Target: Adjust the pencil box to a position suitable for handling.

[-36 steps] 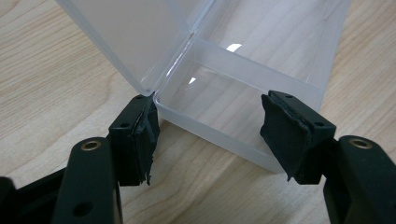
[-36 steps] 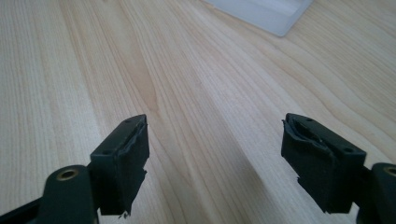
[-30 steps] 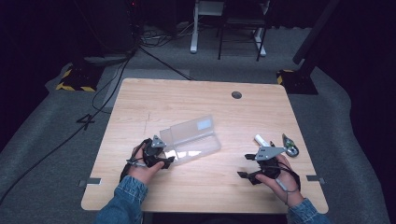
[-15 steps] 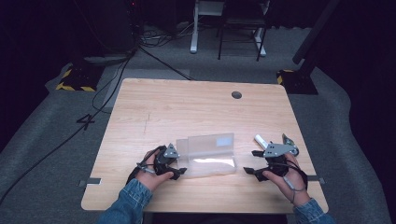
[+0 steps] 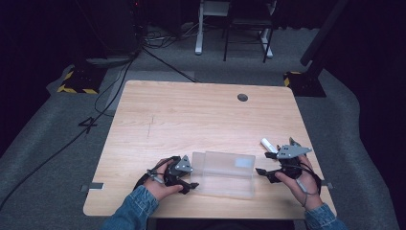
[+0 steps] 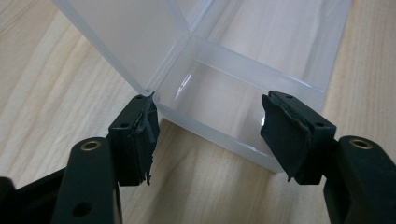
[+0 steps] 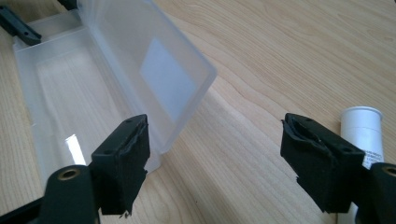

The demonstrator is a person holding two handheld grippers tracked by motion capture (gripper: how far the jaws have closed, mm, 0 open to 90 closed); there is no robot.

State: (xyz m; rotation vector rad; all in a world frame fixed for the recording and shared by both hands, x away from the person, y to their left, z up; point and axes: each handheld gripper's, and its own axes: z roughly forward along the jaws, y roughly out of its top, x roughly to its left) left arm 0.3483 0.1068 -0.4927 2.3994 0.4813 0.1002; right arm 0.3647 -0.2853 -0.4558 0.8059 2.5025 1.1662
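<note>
Clamped across the near end of the clear plastic box (image 6: 224,112), my left claw (image 6: 210,130) grips its short wall. That box lies open on the table (image 5: 191,115), lid up. Right claw (image 7: 215,154) gapes empty beside a white tube (image 7: 362,130).

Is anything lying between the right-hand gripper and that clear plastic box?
Nothing visible: only bare table separates the right gripper from the clear box. The white tube lies beyond the gripper, off that path.
</note>
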